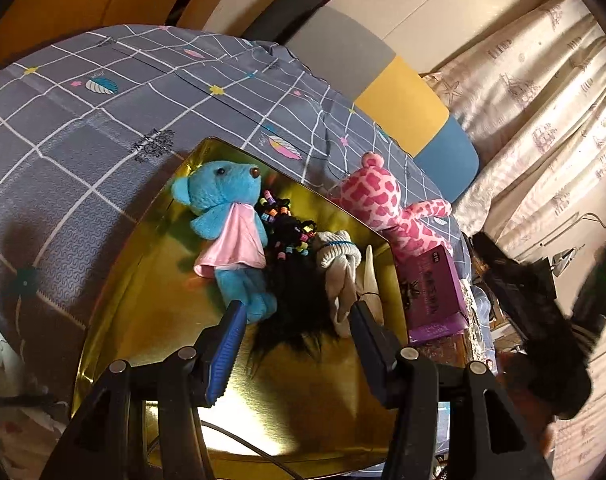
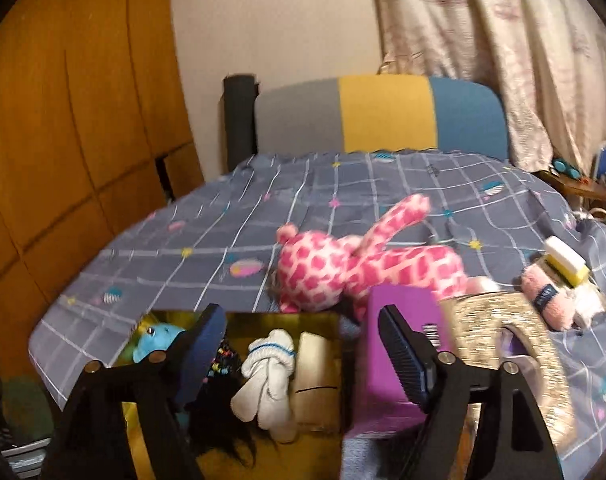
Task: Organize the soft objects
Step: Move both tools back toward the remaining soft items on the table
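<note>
Your bed (image 2: 223,240) carries the gold tray (image 1: 151,320), where the blue bear (image 1: 227,216), wig (image 1: 295,296) and white socks (image 2: 269,368) lie. The pink giraffe (image 2: 343,268) lies beside it. Your left gripper (image 1: 299,308) and right gripper (image 2: 303,320) both gape, holding nothing.

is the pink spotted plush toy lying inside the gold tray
No, the pink spotted plush toy lies on the bedspread just past the far rim of the gold tray.

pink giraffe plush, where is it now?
The pink giraffe plush lies on the bedspread, outside the gold tray, just behind the purple box.
</note>
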Demonstrator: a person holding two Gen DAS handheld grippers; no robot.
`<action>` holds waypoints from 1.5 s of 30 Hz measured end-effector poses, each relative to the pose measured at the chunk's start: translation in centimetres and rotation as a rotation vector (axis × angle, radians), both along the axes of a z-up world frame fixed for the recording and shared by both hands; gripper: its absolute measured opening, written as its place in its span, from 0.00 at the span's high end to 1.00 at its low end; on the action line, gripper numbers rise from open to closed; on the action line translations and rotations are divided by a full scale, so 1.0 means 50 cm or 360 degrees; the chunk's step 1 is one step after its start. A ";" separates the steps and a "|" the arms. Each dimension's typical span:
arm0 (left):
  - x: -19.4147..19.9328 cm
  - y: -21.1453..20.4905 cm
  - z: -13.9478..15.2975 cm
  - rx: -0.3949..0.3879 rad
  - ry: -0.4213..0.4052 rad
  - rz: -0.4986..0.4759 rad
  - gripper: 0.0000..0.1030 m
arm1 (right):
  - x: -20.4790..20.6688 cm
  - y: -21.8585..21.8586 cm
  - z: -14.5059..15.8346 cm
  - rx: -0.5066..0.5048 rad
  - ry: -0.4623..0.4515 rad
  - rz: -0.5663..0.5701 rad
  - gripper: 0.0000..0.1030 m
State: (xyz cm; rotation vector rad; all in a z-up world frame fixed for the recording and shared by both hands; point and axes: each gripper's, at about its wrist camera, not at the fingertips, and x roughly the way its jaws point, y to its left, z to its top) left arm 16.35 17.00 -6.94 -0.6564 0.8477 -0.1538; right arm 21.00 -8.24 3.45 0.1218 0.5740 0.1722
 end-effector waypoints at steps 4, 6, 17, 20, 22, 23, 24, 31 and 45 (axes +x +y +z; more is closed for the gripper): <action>-0.002 0.003 -0.004 0.0041 0.0018 0.0032 0.47 | -0.023 -0.053 0.029 0.0085 -0.0034 -0.0062 0.18; -0.005 0.006 -0.007 0.0068 0.0041 0.0057 0.47 | -0.035 -0.080 0.040 0.0122 -0.0054 -0.0083 0.16; -0.001 -0.082 0.035 0.0095 -0.0045 -0.0094 0.47 | -0.086 -0.260 0.032 0.0208 -0.0053 -0.0359 0.16; 0.000 -0.139 0.051 0.0121 -0.0100 -0.0210 0.47 | -0.096 -0.321 0.008 0.0263 0.0006 -0.0449 0.16; 0.002 -0.184 0.059 0.0122 -0.0132 -0.0302 0.47 | -0.103 -0.360 -0.007 0.0282 0.0037 -0.0506 0.16; 0.003 -0.200 0.063 0.0122 -0.0141 -0.0330 0.47 | -0.108 -0.383 -0.016 0.0288 0.0055 -0.0537 0.16; 0.003 -0.221 0.066 0.0120 -0.0155 -0.0373 0.47 | -0.111 -0.398 -0.021 0.0290 0.0065 -0.0555 0.16; -0.009 -0.350 0.086 0.0146 -0.0245 -0.0663 0.47 | -0.128 -0.516 -0.110 0.0280 0.0248 -0.0695 0.16; -0.024 -0.575 0.104 0.0198 -0.0258 -0.1143 0.46 | -0.175 -0.833 -0.195 0.0279 0.0310 -0.1222 0.16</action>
